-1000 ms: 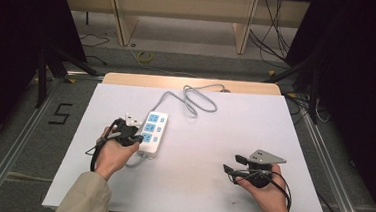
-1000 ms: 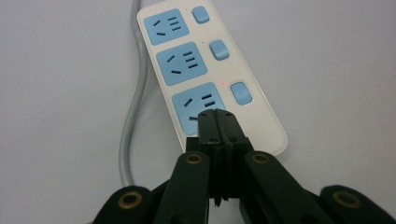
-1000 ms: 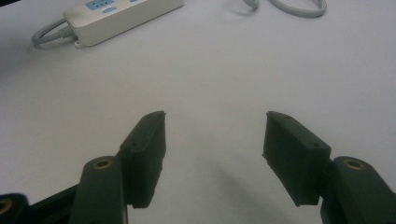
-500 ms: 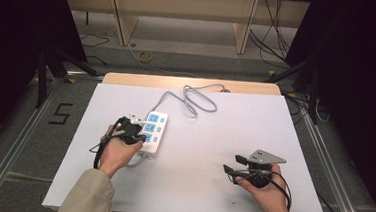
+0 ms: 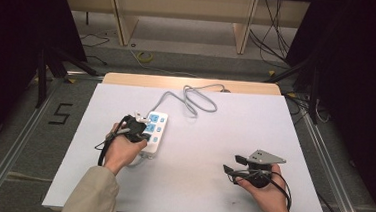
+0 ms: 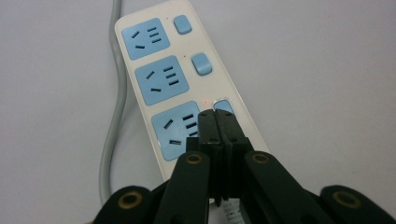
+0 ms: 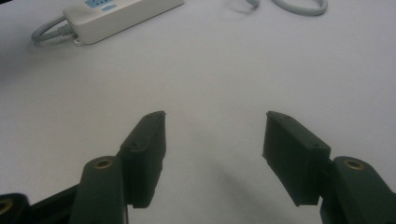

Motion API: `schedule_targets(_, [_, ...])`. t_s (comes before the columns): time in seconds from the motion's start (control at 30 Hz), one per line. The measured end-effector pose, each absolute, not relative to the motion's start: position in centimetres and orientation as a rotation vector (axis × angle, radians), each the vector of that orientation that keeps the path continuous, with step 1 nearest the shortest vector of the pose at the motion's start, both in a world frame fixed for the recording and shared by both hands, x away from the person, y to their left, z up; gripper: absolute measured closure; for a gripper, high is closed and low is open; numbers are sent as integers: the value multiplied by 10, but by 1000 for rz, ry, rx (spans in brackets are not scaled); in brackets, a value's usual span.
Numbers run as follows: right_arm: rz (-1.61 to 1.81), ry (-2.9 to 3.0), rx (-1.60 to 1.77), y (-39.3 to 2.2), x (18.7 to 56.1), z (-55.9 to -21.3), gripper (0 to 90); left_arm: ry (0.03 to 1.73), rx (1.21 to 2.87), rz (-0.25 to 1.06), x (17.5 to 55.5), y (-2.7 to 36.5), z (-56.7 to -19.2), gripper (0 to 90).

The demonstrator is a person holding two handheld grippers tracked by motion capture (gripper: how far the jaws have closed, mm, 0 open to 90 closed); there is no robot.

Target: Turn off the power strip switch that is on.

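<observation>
A white power strip point(image 5: 155, 127) with three blue sockets and blue rocker switches lies left of the table's middle. In the left gripper view the power strip point(image 6: 154, 74) runs away from me. My left gripper point(image 6: 216, 114) is shut with nothing between its jaws. Its tips sit on the nearest switch point(image 6: 225, 105), and a small red light point(image 6: 205, 101) glows beside it. In the high view the left gripper point(image 5: 141, 133) hangs over the strip's near end. My right gripper point(image 5: 229, 171) rests open and empty at the front right, as the right gripper point(image 7: 212, 135) view shows.
The strip's grey cable point(image 5: 196, 99) loops toward the table's far edge point(image 5: 192, 83). Bare white tabletop point(image 5: 209, 137) lies between the two hands. In the right gripper view the power strip point(image 7: 121, 16) and cable point(image 7: 299, 7) lie far ahead.
My left gripper has edged slightly right and forward onto the strip's near end. The right hand has stayed still.
</observation>
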State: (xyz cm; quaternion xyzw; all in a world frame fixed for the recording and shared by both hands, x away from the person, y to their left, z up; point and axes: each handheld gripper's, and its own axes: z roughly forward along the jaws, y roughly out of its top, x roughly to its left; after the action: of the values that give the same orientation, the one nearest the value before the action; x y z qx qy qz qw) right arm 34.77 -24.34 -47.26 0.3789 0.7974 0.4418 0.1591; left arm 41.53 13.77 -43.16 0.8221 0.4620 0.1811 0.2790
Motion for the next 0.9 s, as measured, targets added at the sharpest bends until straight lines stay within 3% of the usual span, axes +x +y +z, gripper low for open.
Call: schedule_targets(0.9, [1263,2281,1083,-243,348,-473,402,1230,2235,479,428,123,-435,896])
